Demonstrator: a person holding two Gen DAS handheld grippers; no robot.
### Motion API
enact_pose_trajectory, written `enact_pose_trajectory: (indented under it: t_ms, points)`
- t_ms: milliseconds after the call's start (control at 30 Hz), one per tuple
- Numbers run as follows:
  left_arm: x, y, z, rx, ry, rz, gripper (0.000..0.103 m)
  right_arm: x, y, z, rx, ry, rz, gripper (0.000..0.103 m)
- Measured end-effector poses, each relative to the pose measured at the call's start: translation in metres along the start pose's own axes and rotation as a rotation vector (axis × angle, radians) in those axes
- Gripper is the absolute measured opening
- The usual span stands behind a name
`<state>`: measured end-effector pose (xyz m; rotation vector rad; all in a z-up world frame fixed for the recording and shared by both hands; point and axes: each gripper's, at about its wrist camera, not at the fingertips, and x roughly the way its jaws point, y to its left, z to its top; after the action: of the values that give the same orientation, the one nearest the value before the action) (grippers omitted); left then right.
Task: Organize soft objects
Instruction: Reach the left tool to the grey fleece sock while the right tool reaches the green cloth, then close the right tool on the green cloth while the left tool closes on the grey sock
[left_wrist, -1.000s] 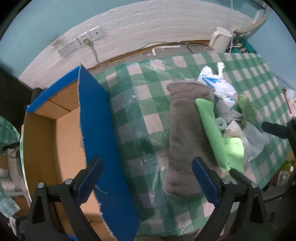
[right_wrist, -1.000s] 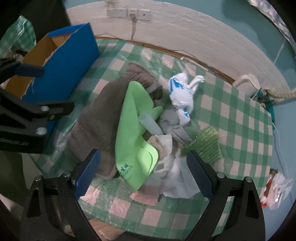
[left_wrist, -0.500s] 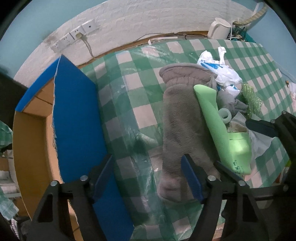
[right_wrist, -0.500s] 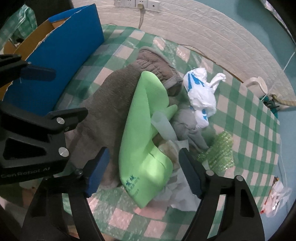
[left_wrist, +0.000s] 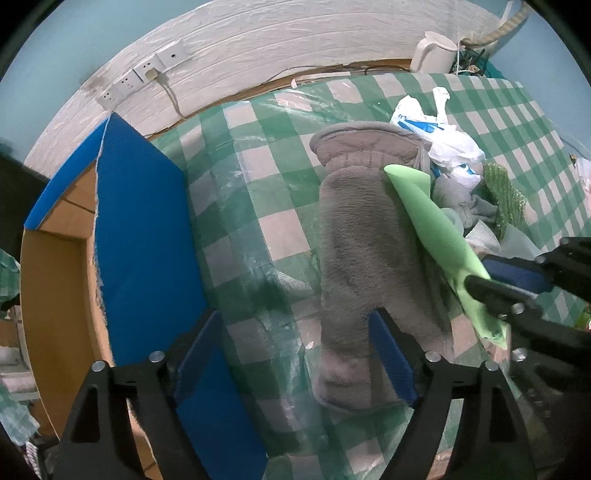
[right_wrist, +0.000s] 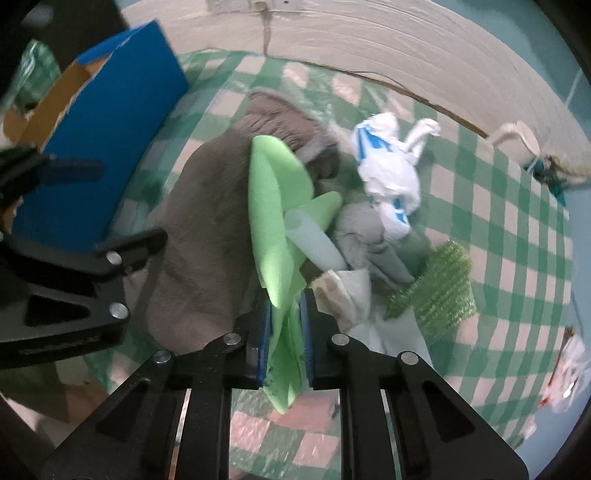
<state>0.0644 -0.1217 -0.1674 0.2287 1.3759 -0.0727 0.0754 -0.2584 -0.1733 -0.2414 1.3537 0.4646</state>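
Pinching the green foam sheet (right_wrist: 273, 229), the just-closed right tool (right_wrist: 285, 332) must lift it toward the blue box (right_wrist: 110, 122); the left tool (left_wrist: 295, 354) stands open.

Scene lit dimly and evenly, bluish-green cast throughout. Strong fisheye bending seen in both views; corners cut off by black vignette. Wall (left_wrist: 295, 48) curved into arc. Right wrist view smeared by motion blur, worst toward edges. Dark soft shadow cast on surface (left_wrist: 266, 291). Faint glare noted on plastic covering.
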Motion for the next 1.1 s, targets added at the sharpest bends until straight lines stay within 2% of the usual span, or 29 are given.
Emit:
enact_pose_trajectory:
  t_ms: [167,400,467,533,767,1100]
  points:
    - [0.003,-0.005,0.004,0.001,-0.005,0.010,0.090,-0.011,-0.014,0.001,0.057,-0.007,0.041,0.014]
    - [0.006,-0.004,0.009,-0.011,-0.002,0.013,0.092,-0.009,-0.015,0.001,0.042,-0.012,0.076,0.015]
    - [0.005,-0.005,0.007,-0.006,-0.006,0.013,0.092,-0.001,-0.015,-0.001,0.041,-0.008,0.066,0.030]
    - [0.006,-0.006,0.008,-0.003,-0.004,0.020,0.092,0.003,-0.013,-0.001,0.039,-0.004,0.072,0.036]
    - [0.007,-0.002,0.006,0.003,0.003,0.040,0.092,0.013,-0.015,0.006,0.049,0.000,0.094,0.041]
    - [0.009,0.002,0.003,0.028,0.010,0.041,0.093,0.022,-0.018,0.009,0.040,0.009,0.143,0.042]
